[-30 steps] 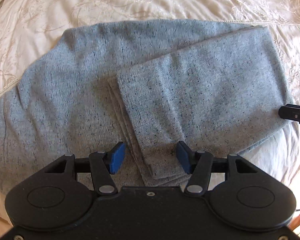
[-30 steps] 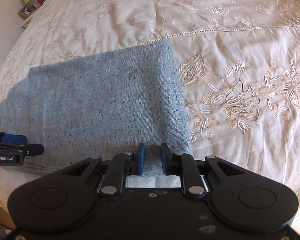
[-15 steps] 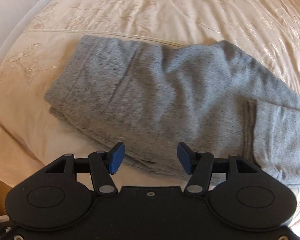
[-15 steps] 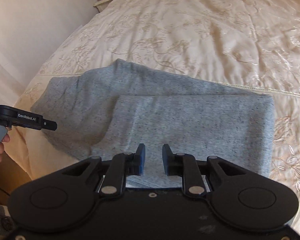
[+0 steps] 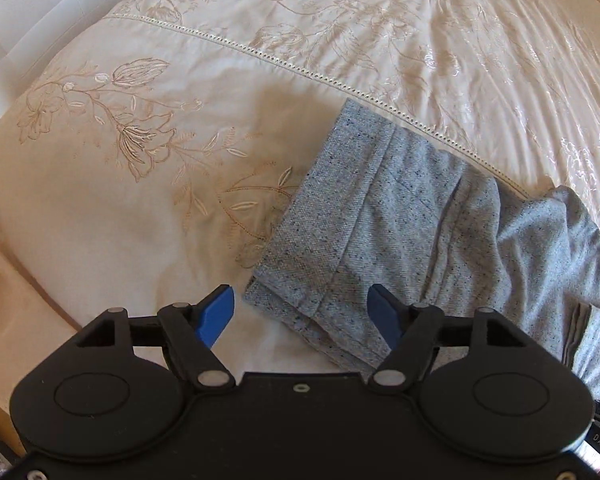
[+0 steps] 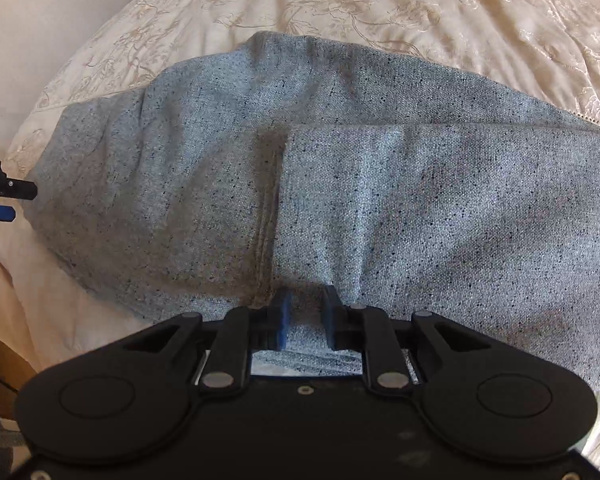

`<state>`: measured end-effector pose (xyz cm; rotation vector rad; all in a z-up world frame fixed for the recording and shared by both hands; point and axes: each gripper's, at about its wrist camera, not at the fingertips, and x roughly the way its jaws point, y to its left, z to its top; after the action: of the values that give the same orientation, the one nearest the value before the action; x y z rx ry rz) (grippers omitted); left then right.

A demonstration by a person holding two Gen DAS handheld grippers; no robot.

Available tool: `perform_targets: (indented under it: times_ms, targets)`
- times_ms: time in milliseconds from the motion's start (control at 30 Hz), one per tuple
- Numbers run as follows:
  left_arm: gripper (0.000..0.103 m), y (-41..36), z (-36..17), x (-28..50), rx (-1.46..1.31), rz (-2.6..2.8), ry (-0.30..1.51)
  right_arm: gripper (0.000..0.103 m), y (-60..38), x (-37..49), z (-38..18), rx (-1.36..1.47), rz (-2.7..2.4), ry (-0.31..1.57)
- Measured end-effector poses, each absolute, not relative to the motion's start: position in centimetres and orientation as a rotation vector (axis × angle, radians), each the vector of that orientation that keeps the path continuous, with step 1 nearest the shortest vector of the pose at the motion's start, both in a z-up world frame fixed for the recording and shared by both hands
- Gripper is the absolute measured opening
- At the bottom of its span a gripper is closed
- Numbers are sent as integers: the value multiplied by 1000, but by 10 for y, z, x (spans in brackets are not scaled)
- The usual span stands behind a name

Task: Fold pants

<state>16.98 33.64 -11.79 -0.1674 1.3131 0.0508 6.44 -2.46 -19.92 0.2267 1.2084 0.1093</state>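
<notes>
Speckled grey knit pants (image 6: 340,184) lie folded on the embroidered cream bedspread (image 5: 120,184), their far end cut off. Left gripper (image 5: 300,312) gapes at the pants' waistband corner; right gripper (image 6: 305,312) pinches their near edge.

The pants (image 6: 380,200) lie on the bed (image 6: 420,8), near its front edge – the left gripper (image 5: 302,314) at the pants' left end, the right gripper (image 6: 305,318) at their near edge, a folded layer atop their right half
</notes>
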Motion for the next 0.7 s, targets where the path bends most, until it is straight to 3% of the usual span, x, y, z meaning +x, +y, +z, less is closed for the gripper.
perform_targets:
  times_ms: [100,200,267,433,533,567,600,633,667,700]
  targets:
    - [80,340,-139,172,-176,10,1362,20,-15,70,-199,192,82,1221]
    - [96,343,-157,171,-199,-18,1373,20,-9,74,-201,165,67,1232]
    - [100,343,-165,174,-225,-34,1372,20,-10,74,-203,169,56,1235]
    - [99,348,-172,188,-339,-31,1320,20,-6,74,-202,169,32,1232]
    - [73,347,-164,193,-361,-63,1270,21,-3,76,-202,169,22,1230]
    - [55,346,-160,193,-365,-97,1248,22,-3,75,-202,172,19,1229]
    - [43,344,-156,194,-358,-133,1246,22,-3,74,-201,179,17,1227]
    - [41,342,-152,195,-334,-133,1246,22,-4,73,-199,185,16,1226]
    - [27,340,-147,195,-316,-131,1239,22,-5,72,-195,191,13,1223]
    - [25,340,-139,197,-298,-132,1229,22,-5,72,-190,197,6,1212]
